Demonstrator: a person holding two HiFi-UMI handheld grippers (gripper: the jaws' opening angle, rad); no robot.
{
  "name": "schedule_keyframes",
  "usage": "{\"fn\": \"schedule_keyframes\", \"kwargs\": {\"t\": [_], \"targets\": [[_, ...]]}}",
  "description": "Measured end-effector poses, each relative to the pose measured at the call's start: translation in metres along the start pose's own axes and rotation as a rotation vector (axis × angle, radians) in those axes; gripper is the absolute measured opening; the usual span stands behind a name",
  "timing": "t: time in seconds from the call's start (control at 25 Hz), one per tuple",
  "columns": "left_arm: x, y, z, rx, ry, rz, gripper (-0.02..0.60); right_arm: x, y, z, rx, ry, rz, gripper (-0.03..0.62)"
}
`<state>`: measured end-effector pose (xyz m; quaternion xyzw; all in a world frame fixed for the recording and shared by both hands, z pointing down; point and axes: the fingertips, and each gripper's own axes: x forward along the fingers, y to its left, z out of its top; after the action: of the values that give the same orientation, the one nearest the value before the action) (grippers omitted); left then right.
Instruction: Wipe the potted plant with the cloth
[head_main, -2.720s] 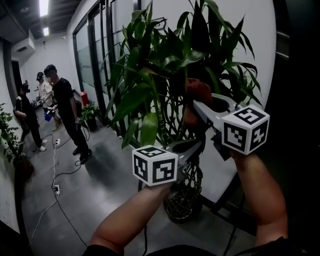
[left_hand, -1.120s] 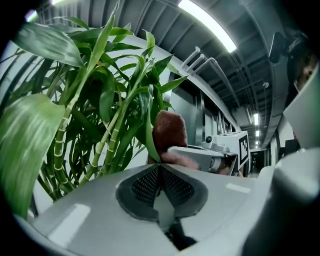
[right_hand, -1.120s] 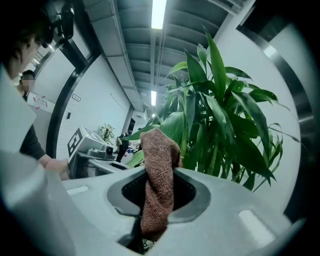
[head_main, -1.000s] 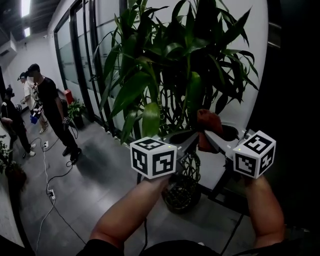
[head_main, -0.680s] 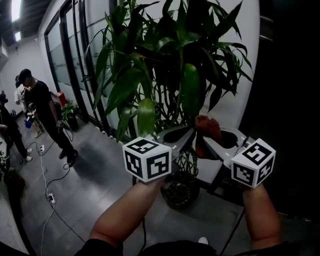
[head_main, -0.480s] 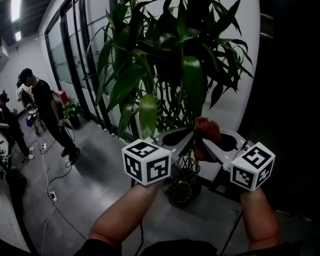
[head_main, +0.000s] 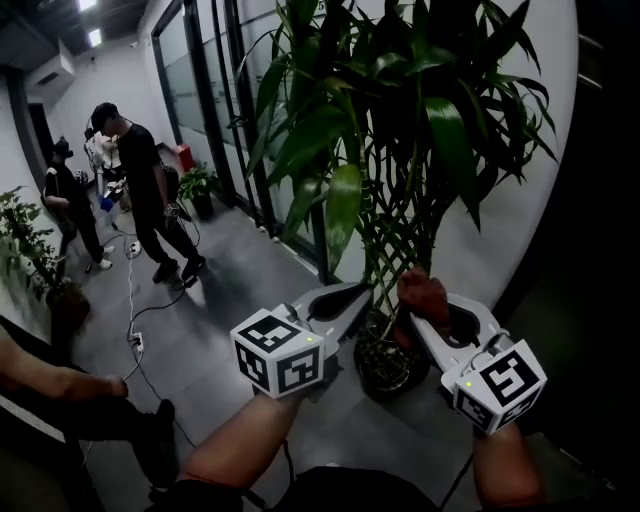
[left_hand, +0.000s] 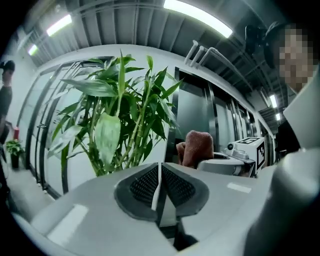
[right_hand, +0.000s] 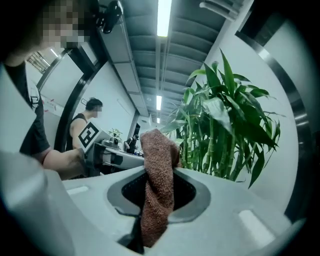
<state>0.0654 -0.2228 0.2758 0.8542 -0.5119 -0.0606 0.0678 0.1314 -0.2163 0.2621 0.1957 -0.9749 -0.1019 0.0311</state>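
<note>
A tall potted plant (head_main: 400, 120) with long green leaves stands in a dark pot (head_main: 385, 365) against a white wall. My right gripper (head_main: 415, 318) is shut on a brown cloth (head_main: 422, 295), which sticks up from its jaws (right_hand: 157, 150) in front of the lower stems. My left gripper (head_main: 362, 292) sits just left of it and below a hanging leaf (head_main: 342, 205). Its jaws have just been closing and meet with nothing between them (left_hand: 159, 167). In the left gripper view, the plant (left_hand: 120, 115) stands ahead and the cloth (left_hand: 197, 147) is to the right.
Several people (head_main: 140, 190) stand down the corridor at the left beside a glass wall. Cables (head_main: 135, 330) run over the grey floor. A small potted plant (head_main: 200, 185) and a leafy one (head_main: 30, 250) stand further off. Someone's arm (head_main: 60, 385) shows at lower left.
Both grippers have sunk from among the leaves to the level of the lower stems, with the cloth still in the right one. An arm has come into view at lower left.
</note>
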Motion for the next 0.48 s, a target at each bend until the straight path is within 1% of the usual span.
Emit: {"fn": "schedule_keyframes", "kwargs": {"t": [0.16,0.28,0.36,0.48], "targets": [[-0.026,0.014,-0.005,0.002,-0.004,0.124,0.037,-0.005,0.011,-0.009,0.043,-0.025,0.057,0.071],[-0.043,0.021,-0.005,0.007,-0.015,0.19,0.046,-0.013,0.015,-0.01,0.062,-0.052,0.079,0.071],[-0.051,0.024,-0.003,-0.006,-0.027,0.208,0.054,-0.016,0.018,-0.009,0.072,-0.066,0.083,0.071],[-0.06,0.026,-0.001,-0.037,-0.05,0.201,0.064,-0.014,0.023,-0.009,0.074,-0.062,0.082,0.071]]}}
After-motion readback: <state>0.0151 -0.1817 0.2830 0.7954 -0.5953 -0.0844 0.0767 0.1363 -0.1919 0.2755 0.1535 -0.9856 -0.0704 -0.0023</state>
